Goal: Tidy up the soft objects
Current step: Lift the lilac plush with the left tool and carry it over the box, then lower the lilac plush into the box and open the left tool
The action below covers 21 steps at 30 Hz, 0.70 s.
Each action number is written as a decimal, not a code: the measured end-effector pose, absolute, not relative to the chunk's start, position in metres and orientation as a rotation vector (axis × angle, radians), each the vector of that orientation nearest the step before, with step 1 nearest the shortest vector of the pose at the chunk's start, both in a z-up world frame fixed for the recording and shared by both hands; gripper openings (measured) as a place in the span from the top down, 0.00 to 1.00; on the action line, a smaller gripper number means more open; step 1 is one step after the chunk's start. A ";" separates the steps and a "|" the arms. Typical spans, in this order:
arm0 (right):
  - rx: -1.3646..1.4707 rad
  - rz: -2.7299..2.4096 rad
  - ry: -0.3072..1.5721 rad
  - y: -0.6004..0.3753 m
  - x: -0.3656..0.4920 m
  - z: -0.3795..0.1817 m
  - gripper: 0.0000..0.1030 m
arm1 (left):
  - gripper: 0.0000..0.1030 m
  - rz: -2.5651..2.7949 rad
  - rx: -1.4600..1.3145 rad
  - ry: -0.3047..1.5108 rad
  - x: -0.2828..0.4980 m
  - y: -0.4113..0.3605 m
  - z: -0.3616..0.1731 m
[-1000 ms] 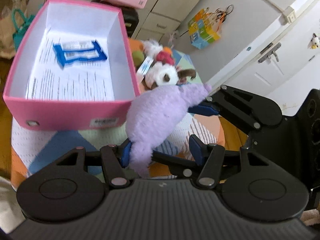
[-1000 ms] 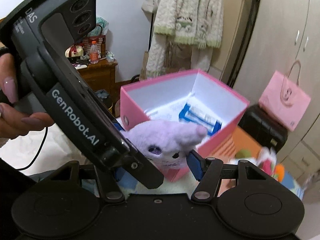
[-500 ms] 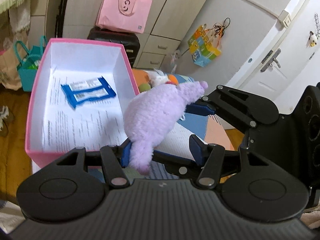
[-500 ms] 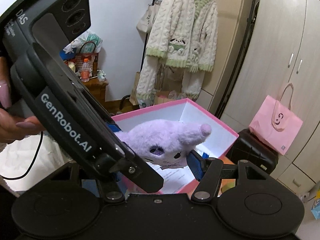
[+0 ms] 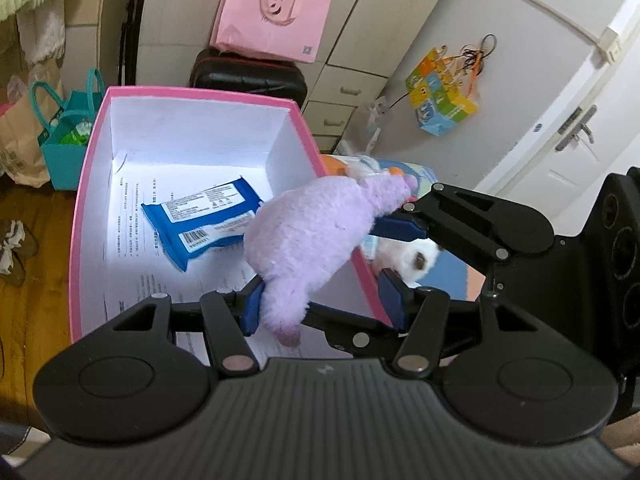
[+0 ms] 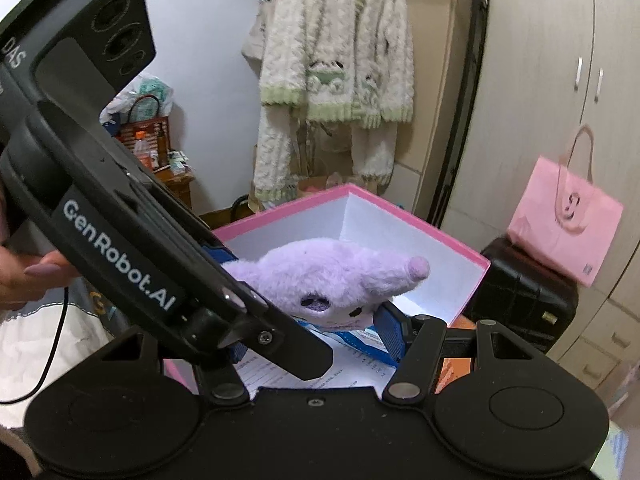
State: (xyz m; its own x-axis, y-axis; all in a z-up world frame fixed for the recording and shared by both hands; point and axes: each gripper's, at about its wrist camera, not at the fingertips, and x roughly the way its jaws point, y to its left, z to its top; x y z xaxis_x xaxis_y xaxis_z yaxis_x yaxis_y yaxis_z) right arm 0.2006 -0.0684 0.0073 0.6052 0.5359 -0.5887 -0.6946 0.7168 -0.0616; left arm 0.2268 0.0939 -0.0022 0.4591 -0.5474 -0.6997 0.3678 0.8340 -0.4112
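A purple plush toy (image 5: pixel 316 232) hangs in the air over the right wall of an open pink box (image 5: pixel 90 184). My left gripper (image 5: pixel 320 300) has its blue pads spread wide, with the plush's lower end between them against the left pad. My right gripper (image 6: pixel 312 336) also has the plush (image 6: pixel 332 280) between its fingers; it enters the left wrist view from the right, at the plush's pointed ear. A blue packet (image 5: pixel 204 220) lies on printed paper inside the box. A white plush (image 5: pixel 408 256) lies beyond the box wall, partly hidden.
A pink paper bag (image 5: pixel 272 16) sits on a black case (image 5: pixel 248 76) behind the box. A teal bag (image 5: pixel 64 136) stands on the wooden floor at the left. A cream knit jacket (image 6: pixel 332 64) hangs by the wardrobe. A colourful cube (image 5: pixel 440 96) hangs on the white door.
Both grippers have carried the purple plush up and leftward, from beside the box's front corner to above its right wall and interior. The other plush toys are now mostly hidden behind the box wall.
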 end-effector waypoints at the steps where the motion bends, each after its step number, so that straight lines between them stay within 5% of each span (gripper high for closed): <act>1: -0.291 0.722 0.588 -0.067 0.207 0.005 0.35 | 0.46 -0.568 -0.222 0.946 0.233 0.095 -0.005; 11: -0.187 0.643 0.726 -0.062 0.262 -0.019 0.35 | 0.46 -0.540 -0.321 0.997 0.287 0.101 -0.034; 21: -0.062 0.646 0.737 -0.087 0.267 -0.017 0.36 | 0.39 -0.408 -0.170 0.785 0.265 0.099 -0.014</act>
